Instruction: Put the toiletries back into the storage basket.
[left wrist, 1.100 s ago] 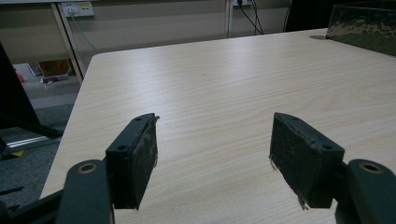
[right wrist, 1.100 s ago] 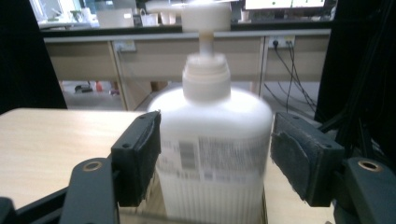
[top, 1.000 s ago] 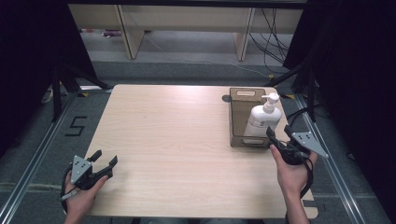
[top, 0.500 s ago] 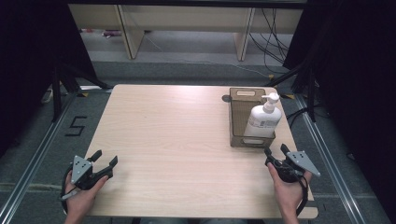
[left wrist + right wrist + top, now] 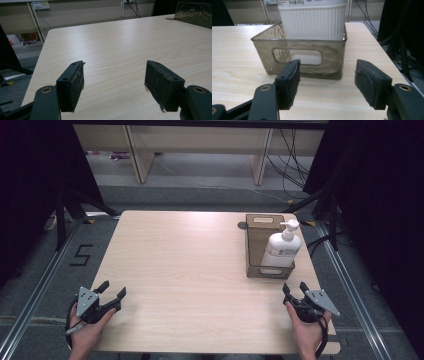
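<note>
The counter (image 5: pixel 200 280) was a pale wood-grain top with rounded corners, standing on a grey floor (image 5: pixel 60 270). Most of its surface lay bare. Near its far right corner stood a brownish see-through bin (image 5: pixel 260 237), long and narrow, its short end with a handle slot facing the near edge. Just beside the bin's far left corner a small dark round spot (image 5: pixel 242 225) showed in the counter top; what it was could not be told. In the right gripper view the bin (image 5: pixel 287 50) rested flat on the wood, close to the counter's right edge. On the floor to the left a "5" (image 5: pixel 81 255) was marked.
</note>
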Demonstrator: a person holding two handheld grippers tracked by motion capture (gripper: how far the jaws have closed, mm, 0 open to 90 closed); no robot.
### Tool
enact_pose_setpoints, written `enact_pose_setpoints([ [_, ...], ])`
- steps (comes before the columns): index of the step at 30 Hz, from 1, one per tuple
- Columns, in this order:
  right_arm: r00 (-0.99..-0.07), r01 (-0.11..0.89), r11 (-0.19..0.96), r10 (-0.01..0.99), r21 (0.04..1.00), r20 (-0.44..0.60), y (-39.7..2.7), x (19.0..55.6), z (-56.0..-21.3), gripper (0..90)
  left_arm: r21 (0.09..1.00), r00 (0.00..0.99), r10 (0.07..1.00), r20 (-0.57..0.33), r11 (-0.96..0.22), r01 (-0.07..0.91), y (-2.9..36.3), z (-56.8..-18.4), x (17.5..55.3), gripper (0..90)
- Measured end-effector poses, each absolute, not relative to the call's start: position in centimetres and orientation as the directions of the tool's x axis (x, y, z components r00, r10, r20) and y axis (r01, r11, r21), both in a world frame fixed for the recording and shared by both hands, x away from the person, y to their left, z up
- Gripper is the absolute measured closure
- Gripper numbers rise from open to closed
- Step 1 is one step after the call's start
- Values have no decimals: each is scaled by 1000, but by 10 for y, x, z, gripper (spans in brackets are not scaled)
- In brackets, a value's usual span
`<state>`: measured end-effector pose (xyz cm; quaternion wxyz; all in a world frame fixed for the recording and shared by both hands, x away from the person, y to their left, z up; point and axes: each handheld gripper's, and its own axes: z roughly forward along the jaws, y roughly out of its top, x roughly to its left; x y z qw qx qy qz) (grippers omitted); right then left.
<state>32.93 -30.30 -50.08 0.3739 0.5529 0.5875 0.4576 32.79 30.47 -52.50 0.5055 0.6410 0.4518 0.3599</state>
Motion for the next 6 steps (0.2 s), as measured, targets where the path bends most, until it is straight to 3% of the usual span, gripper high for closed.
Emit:
enact_pose_setpoints([
  [6,-106,306,-46,991,951,82,-301,326,-502,378,973,333,943,5,-81,217,305,-525,328,310],
])
